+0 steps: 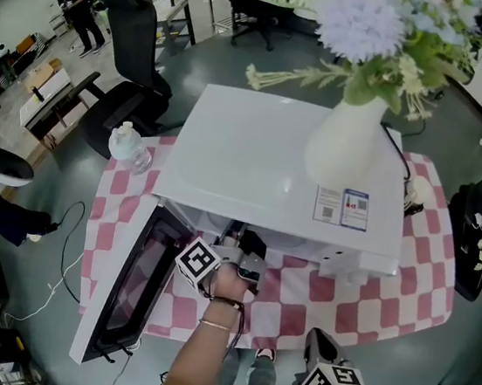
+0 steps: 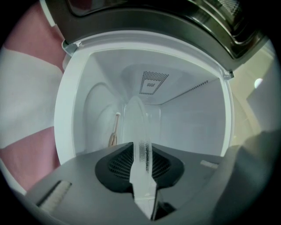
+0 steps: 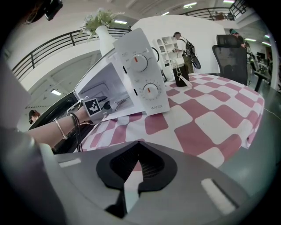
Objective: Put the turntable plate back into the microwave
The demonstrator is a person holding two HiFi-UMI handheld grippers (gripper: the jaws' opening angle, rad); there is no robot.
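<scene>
Left tongs (image 2: 142,154) clench the turntable plate (image 2: 136,121) edge-on, seemingly inside the microwave (image 2: 193,125); right tongs (image 3: 131,178) clenched empty

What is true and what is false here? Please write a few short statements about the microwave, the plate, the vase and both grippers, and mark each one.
1. The door of the microwave stands open. True.
2. The left gripper holds the turntable plate on edge, towards the cavity. True.
3. The right gripper grips the plate's other edge. False: its jaws are shut on nothing, away from the microwave.
4. The vase stands beside the microwave. False: it stands on top of it.
</scene>
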